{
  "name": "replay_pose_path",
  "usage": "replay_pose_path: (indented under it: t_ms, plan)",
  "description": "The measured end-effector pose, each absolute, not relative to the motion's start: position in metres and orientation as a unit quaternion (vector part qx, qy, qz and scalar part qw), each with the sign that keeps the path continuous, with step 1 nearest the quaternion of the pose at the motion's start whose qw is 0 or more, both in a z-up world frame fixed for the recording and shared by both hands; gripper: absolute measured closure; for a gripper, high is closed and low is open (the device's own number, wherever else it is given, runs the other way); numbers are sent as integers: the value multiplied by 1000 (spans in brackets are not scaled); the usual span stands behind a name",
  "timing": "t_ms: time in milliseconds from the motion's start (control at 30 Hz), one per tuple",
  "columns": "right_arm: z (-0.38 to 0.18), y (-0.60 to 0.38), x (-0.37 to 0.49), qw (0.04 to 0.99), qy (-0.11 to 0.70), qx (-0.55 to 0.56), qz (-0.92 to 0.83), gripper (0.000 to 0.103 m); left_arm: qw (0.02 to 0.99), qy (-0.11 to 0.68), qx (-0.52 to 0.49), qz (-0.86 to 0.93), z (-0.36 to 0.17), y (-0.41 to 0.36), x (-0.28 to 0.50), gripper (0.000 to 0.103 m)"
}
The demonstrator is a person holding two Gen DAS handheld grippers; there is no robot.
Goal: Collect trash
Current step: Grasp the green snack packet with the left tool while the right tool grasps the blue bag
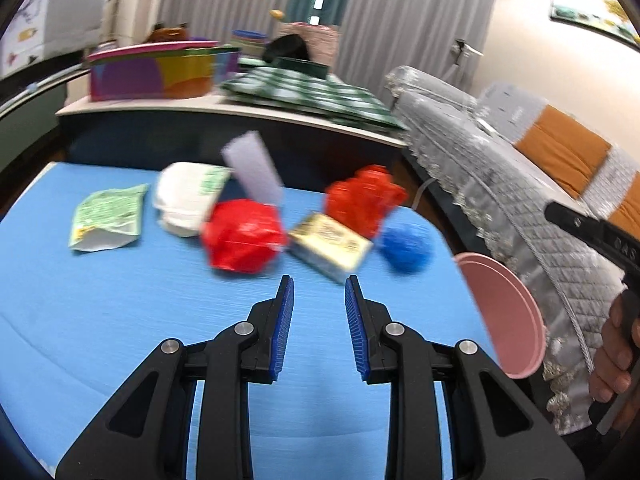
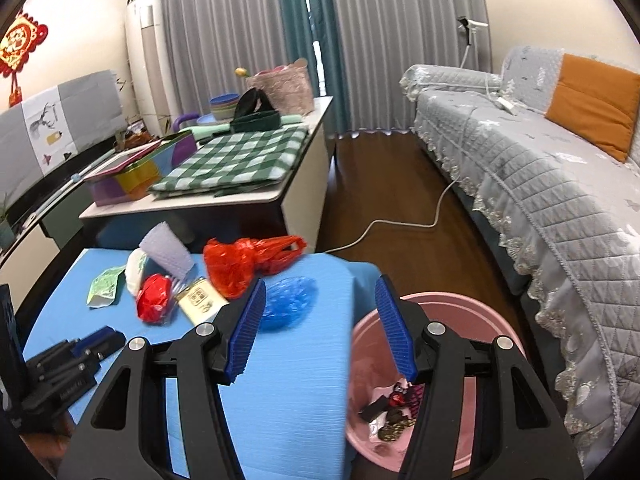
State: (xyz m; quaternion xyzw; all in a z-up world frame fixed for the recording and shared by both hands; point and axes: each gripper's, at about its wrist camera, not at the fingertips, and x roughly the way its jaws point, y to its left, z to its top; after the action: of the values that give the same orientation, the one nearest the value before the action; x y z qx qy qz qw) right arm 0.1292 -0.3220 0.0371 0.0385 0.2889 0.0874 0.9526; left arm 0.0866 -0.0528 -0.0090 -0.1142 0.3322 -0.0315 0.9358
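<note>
Several pieces of trash lie on the blue table: a green packet, a white crumpled bag, a lavender cup, a red crumpled wrapper, a yellow box, an orange-red plastic bag and a blue crumpled bag. My left gripper is open and empty, just short of the yellow box. My right gripper is open and empty over the table's right edge, its left finger near the blue bag. The pink bin beside the table holds dark wrappers.
The pink bin stands between the table and a grey-covered sofa. Behind the table is a white desk with a green checked cloth and coloured boxes. A white cable crosses the wood floor. A hand holds the right gripper's handle.
</note>
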Motion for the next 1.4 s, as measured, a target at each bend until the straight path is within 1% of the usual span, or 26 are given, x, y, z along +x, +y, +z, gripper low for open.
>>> replay_pose_path:
  t_ms: [433,700,800,933,1033,1100,1267,1400]
  plan:
    - [5,-275,177,934,337,46,107,46,930,336,-134,65,-32,37,102,76]
    - [-21,-264,211,922,369,51,102,45,924,347,-110,118,-38,95,121,76]
    - [-30,-260,222,917,382,51,104,40,916,370,-81,129,-43,108,132,76]
    - [-40,-253,234,912,395,45,105,39,905,400,-50,135,-52,115,144,76]
    - [-48,-250,241,907,405,41,106,38,900,411,-38,141,-58,116,150,71]
    - [-54,-248,245,904,412,40,105,38,899,412,-33,144,-59,116,154,70]
    - [-61,-245,250,900,422,33,106,38,900,409,-29,145,-56,111,162,61]
    - [-63,-245,250,897,427,29,108,38,901,407,-45,142,-57,113,166,59]
